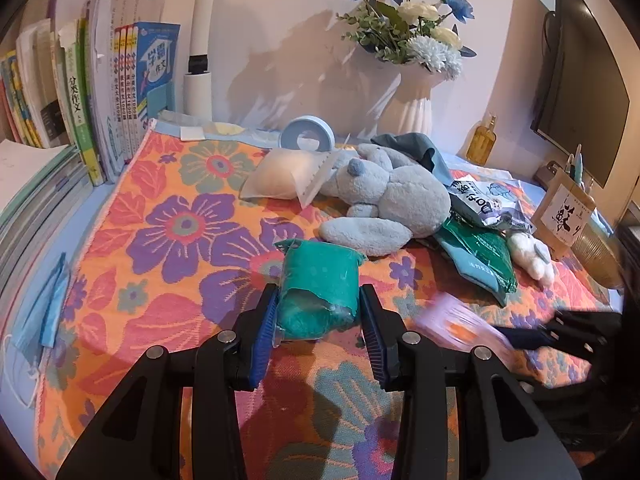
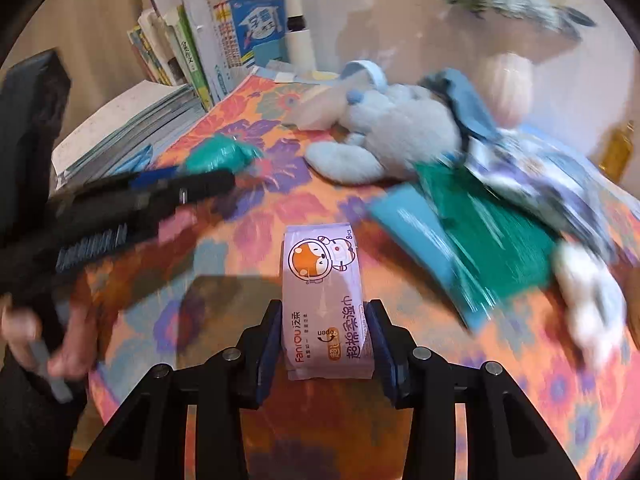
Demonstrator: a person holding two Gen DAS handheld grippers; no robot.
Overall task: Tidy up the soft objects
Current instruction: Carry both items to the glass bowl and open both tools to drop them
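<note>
Closest in the left wrist view, the left hand-held gripper is part closed, its blue pads pressed on both sides of a teal rolled soft bundle in clear wrap, which sits above the orange floral cloth covering the worktop. At that view's right edge the right hand-held gripper shows only as a dark blurred shape with a smeared lilac pack. The right wrist view makes this plain: the right hand-held gripper has its pads against the sides of a lilac pack of wet wipes printed with a cartoon fox, held lengthwise just over the cloth. Only this view shows the person's hand on the left tool's handle, low at the left.

Farther back, both views show a pale blue plush rabbit lying on its side mid-cloth, with a green foil pouch and a white printed packet heaped just to its right. The left view alone shows clearly a frosted clear pouch touching the rabbit's head, a blue face mask at the cloth's left edge, a small white plush toy, and beyond them a row of upright books, a white ribbed vase of blue and white flowers and a dark monitor.
</note>
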